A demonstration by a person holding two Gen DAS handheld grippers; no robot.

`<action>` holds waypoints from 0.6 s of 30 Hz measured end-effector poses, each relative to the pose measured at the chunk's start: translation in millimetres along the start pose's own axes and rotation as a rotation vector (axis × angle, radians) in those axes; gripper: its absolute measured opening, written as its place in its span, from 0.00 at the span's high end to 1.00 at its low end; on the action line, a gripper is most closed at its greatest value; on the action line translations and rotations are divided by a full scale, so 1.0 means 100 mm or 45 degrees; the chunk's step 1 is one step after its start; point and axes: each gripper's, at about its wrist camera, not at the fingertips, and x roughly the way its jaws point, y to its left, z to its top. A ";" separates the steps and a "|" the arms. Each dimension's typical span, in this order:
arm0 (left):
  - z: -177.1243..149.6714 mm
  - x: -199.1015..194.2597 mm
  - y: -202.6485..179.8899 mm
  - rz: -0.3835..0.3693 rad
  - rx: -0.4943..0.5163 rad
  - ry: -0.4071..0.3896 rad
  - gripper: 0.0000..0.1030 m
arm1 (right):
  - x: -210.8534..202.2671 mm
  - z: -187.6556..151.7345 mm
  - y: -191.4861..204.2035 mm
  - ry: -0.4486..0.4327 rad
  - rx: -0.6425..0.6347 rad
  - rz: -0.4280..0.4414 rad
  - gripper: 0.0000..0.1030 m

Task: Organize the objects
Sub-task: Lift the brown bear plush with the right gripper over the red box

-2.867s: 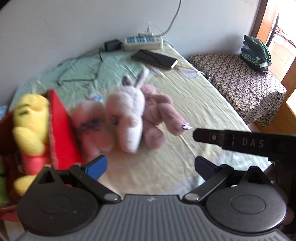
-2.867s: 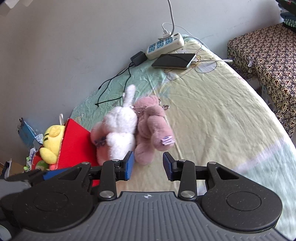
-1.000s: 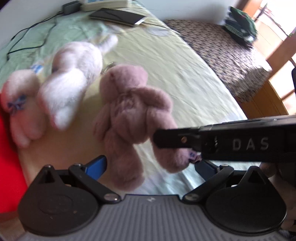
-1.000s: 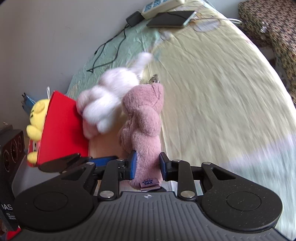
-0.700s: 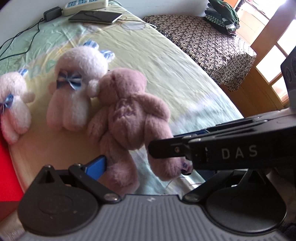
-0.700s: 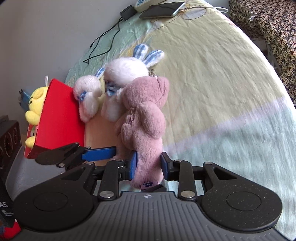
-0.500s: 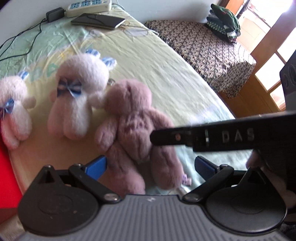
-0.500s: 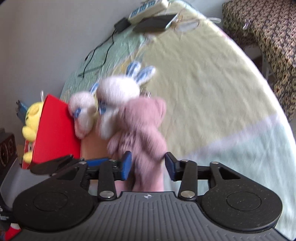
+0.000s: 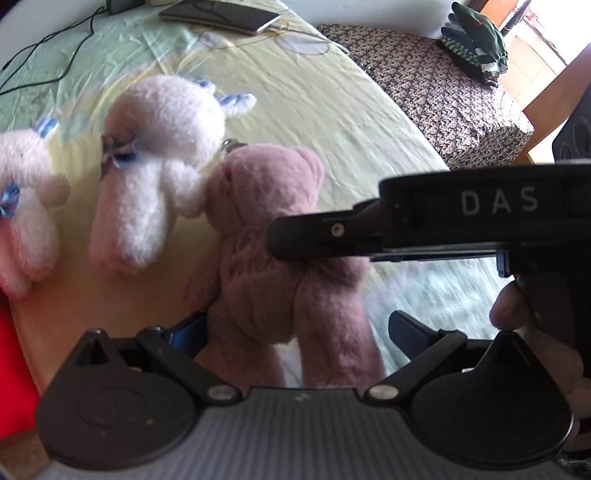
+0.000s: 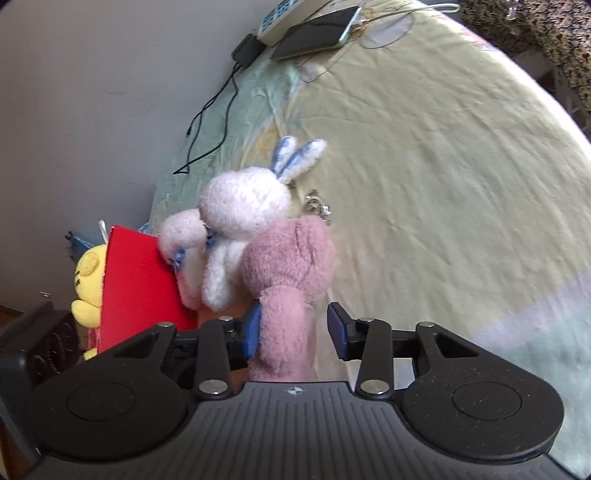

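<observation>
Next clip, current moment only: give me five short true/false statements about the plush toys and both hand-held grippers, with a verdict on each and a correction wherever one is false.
1. The right hand-held gripper is clamped tight on the pink bear. False: its jaws stand apart, with a gap beside the bear's leg.
2. The white bunny has blue-striped ears. True.
3. The left hand-held gripper is open. True.
4. The yellow plush lies on the bedsheet beside the bunny. False: it sits behind the red box, off the sheet.
5. A dark phone lies at the far end of the bed. True.
</observation>
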 end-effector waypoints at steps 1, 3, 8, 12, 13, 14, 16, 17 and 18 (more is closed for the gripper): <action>0.00 0.01 0.00 0.008 0.001 0.004 0.06 | 0.02 0.01 0.01 0.015 0.012 0.020 0.64; -0.02 0.01 -0.04 0.028 0.022 0.003 0.08 | 0.04 0.00 0.04 0.027 0.008 0.033 0.66; -0.04 -0.04 -0.06 0.067 0.035 -0.011 0.22 | -0.01 -0.05 0.10 0.005 -0.029 0.012 0.69; -0.10 -0.12 -0.10 0.054 0.043 -0.022 0.29 | -0.12 -0.13 0.10 -0.013 -0.037 0.009 0.70; -0.11 -0.14 -0.12 0.050 0.048 -0.023 0.30 | -0.16 -0.16 0.10 -0.018 -0.040 0.004 0.70; -0.14 -0.17 -0.14 0.046 0.058 -0.027 0.30 | -0.19 -0.20 0.12 -0.026 -0.046 -0.002 0.70; -0.20 -0.24 -0.19 0.043 0.085 -0.040 0.30 | -0.27 -0.26 0.15 -0.040 -0.066 -0.013 0.70; -0.23 -0.28 -0.23 0.044 0.103 -0.046 0.30 | -0.30 -0.30 0.18 -0.046 -0.079 -0.020 0.70; -0.25 -0.30 -0.27 0.048 0.120 -0.053 0.30 | -0.34 -0.33 0.21 -0.053 -0.092 -0.024 0.70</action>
